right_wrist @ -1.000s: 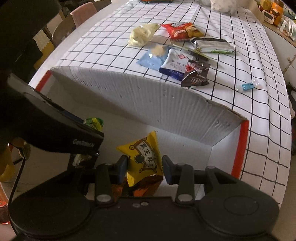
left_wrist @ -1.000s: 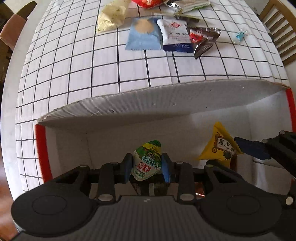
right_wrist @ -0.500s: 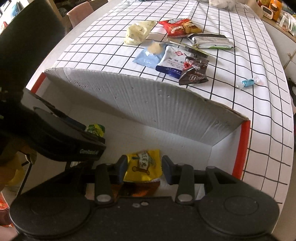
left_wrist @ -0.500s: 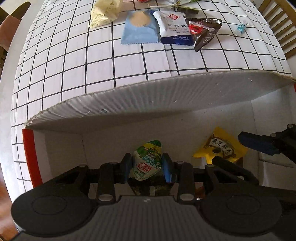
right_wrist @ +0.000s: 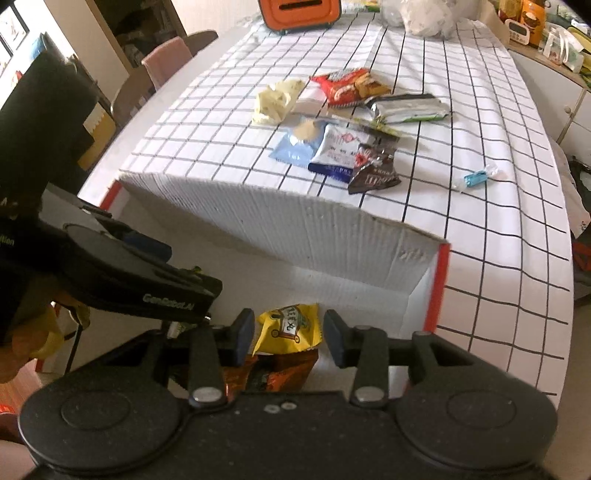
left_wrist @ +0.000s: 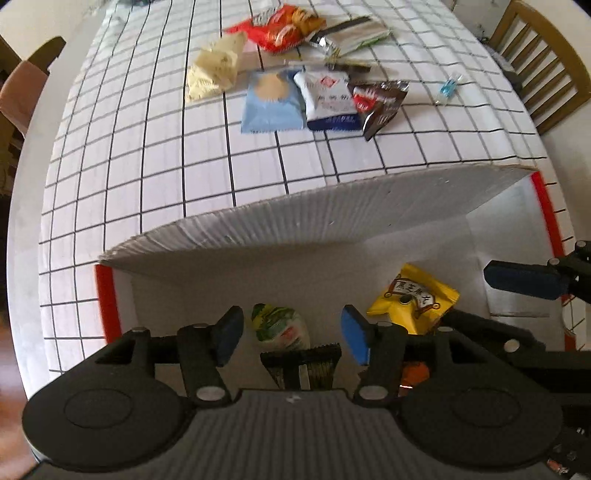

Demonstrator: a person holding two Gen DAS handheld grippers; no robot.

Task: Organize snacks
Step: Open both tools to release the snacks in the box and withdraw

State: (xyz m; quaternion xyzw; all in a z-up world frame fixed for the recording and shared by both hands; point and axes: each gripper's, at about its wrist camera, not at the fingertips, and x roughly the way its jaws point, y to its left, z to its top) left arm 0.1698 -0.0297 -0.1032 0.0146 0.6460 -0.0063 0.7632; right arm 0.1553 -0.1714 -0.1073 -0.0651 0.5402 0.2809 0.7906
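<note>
A white cardboard box [left_wrist: 295, 221] with red edges stands at the table's near edge. Over it, my left gripper [left_wrist: 291, 339] points straight down with its jaws opening. The green snack packet [left_wrist: 280, 326] lies loose between the pads, touching neither. A dark striped packet [left_wrist: 301, 363] lies beneath. My right gripper [right_wrist: 289, 336] hangs over the box's [right_wrist: 314, 236] right half, narrowly open. The yellow packet [right_wrist: 288, 328] lies flat in the box below its pads, on an orange packet [right_wrist: 284, 369]. The left wrist view shows the yellow packet [left_wrist: 413, 299] clear of a right finger [left_wrist: 521, 278].
Several loose snacks lie on the checked cloth beyond the box: a pale yellow pack [left_wrist: 214, 70], a red pack [left_wrist: 284, 29], a light blue pack [left_wrist: 269, 99], a white-blue pack [left_wrist: 328, 98], a dark pack [left_wrist: 380, 103], a blue candy [left_wrist: 448, 86]. Wooden chair [left_wrist: 535, 62] at right.
The left jaws spread and let go of the green packet, which now lies in the box. The yellow packet dropped from upright in the right jaws to flat. Both grippers rose a little.
</note>
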